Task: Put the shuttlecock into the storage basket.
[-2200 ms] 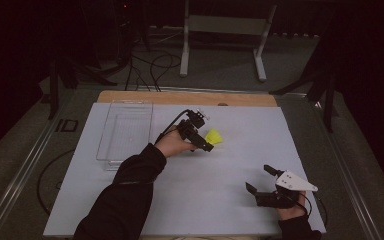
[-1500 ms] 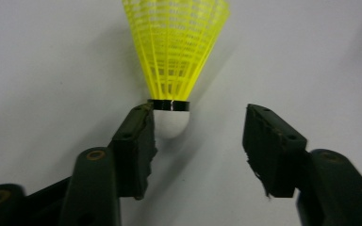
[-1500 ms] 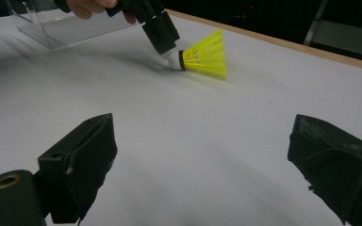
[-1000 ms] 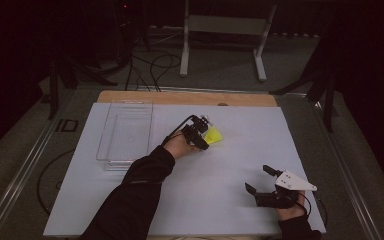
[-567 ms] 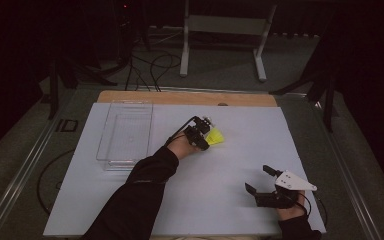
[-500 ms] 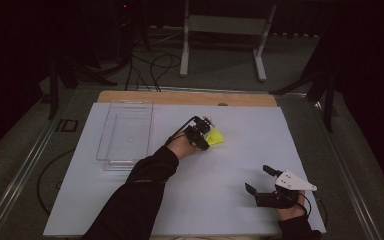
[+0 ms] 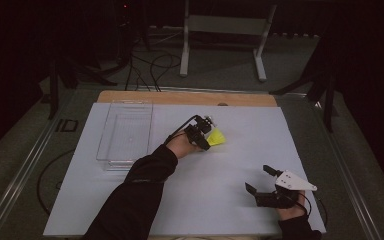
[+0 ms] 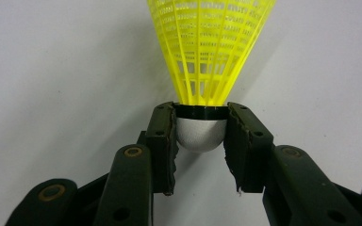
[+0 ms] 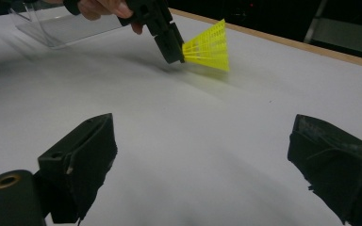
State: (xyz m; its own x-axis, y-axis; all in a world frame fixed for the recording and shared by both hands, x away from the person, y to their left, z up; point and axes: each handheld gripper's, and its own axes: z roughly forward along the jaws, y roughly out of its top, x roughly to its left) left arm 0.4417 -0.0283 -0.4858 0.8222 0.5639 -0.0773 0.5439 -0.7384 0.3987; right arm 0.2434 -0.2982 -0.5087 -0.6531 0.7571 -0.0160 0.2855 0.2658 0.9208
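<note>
Gripping the yellow shuttlecock (image 8: 210, 52) by its white cork, your left gripper (image 8: 201, 136) has its fingers (image 8: 164, 141) closed tight on it just above mid-bench (image 7: 220, 175), while your right gripper (image 9: 202, 155) idles w/ fingers wide apart, holding nothing.

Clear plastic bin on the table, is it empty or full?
Empty: the clear plastic bin shows only its bare see-through floor in the high view.

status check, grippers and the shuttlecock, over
Left gripper shut on shuttlecock at its cork. Right gripper open, idle. Clear bin beside, nothing in the way.
</note>
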